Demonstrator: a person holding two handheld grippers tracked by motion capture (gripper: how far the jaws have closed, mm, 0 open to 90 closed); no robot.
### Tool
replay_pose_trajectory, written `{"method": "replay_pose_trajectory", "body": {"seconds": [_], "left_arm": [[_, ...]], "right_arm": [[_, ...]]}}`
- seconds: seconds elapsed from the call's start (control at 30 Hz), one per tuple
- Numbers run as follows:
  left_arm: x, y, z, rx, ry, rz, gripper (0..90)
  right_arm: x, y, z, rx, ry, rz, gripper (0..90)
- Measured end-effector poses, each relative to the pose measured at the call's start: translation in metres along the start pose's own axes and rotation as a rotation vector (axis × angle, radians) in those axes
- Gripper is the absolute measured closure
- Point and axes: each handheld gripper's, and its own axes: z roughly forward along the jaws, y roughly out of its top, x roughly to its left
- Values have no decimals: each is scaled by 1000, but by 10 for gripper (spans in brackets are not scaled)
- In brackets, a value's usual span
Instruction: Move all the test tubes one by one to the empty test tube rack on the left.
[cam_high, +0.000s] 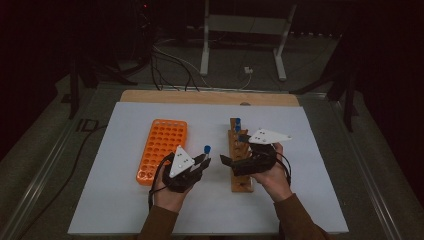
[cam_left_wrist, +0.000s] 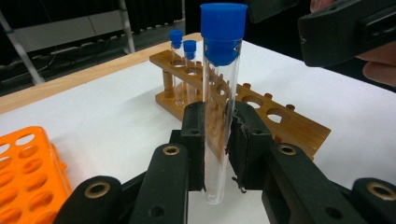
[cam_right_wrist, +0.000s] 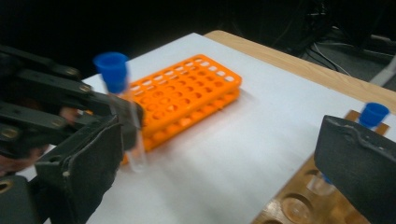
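Left hand-held gripper (cam_left_wrist: 218, 140) clamps an upright blue-capped test tube (cam_left_wrist: 219, 107); right hand-held gripper (cam_right_wrist: 219, 154) stands wide apart, holding nothing.

In the high view the tube is held above the white surface (cam_high: 115, 200), between the orange rack (cam_high: 161, 150) and the wooden rack (cam_high: 240, 160). The right hand-held gripper hovers over the wooden rack, just beside the tube, where two more blue-capped tubes (cam_left_wrist: 183, 70) stand at its far end.

Clear glass tube (cam_left_wrist: 217, 121) w/ blue cap, empty, upright, held mid-body btwn left gripper (cam_left_wrist: 218, 140) pads, off the table. Sits mid-table, btwn orange rack (cam_high: 162, 149) on left and wooden rack (cam_high: 240, 155) on right.
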Motion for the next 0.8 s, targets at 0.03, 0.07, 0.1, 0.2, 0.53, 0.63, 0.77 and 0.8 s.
{"method": "replay_pose_trajectory", "body": {"seconds": [0.03,0.07,0.1,0.2,0.53,0.63,0.77,0.8], "left_arm": [[1,0,-2,-1,-3,-3,772],[2,-1,-3,-4,-5,-5,772],[3,-1,-5,-4,-7,-8,772],[6,-3,-10,-5,-17,-16,772],[16,-10,-27,-8,-36,-41,771],[20,-12,-34,-10,-34,-45,771],[25,-15,-45,-7,-22,-54,771],[27,-16,-48,-5,-19,-58,771]], "right_arm": [[-1,-1,0,3,-5,2,17],[-2,-2,0,5,-10,3,8],[-4,-3,0,4,-18,3,8],[-6,-5,-2,3,-27,6,3],[-13,-12,-5,6,-47,15,3],[-14,-14,-5,7,-48,20,3],[-16,-15,-6,5,-54,23,3],[-16,-16,-7,4,-54,24,3]]}}
